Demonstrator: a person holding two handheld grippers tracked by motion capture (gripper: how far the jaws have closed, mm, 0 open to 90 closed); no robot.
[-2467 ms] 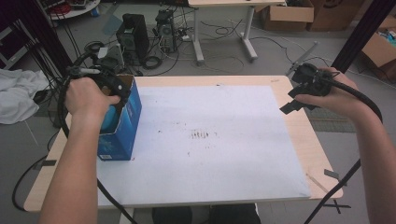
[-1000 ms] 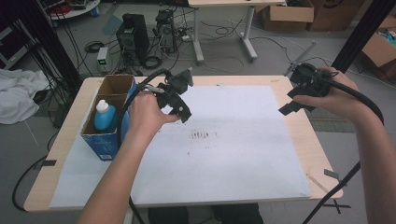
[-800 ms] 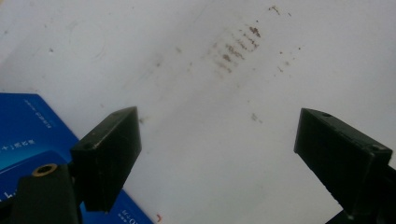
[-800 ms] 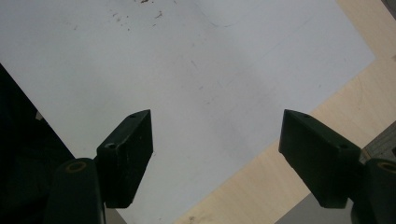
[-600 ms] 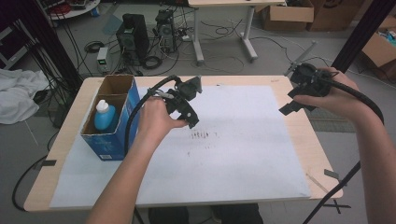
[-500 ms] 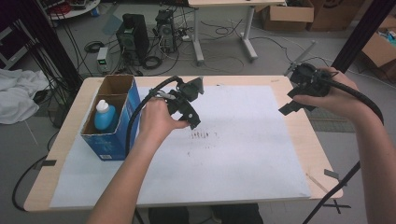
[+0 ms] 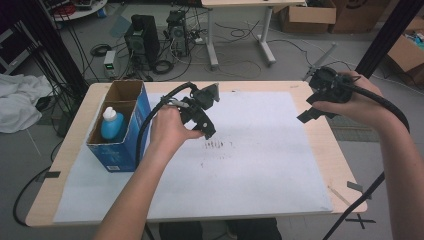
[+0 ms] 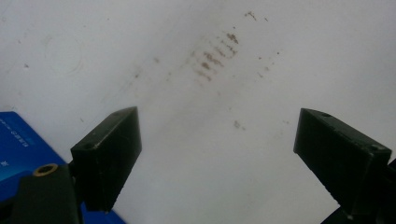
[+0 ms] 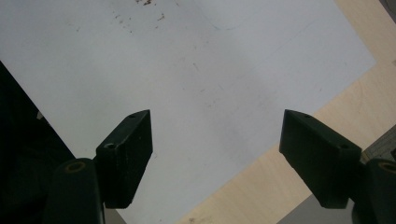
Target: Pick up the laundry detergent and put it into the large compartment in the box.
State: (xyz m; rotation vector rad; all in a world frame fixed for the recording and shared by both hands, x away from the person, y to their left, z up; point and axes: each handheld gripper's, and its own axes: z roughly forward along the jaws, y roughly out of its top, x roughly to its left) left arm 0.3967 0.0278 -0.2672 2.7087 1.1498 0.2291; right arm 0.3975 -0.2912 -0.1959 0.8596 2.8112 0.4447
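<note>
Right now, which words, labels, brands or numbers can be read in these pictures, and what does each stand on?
None can be read.
Blue box: pale print on its side in the left gripper view, too small and blurred to read.
Blue bottle inside it: no legible label.
White sheet: only brown smudges, no writing.

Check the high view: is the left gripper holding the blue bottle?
No: the blue bottle stands in the blue box, and the left gripper is open above the white sheet.
</note>
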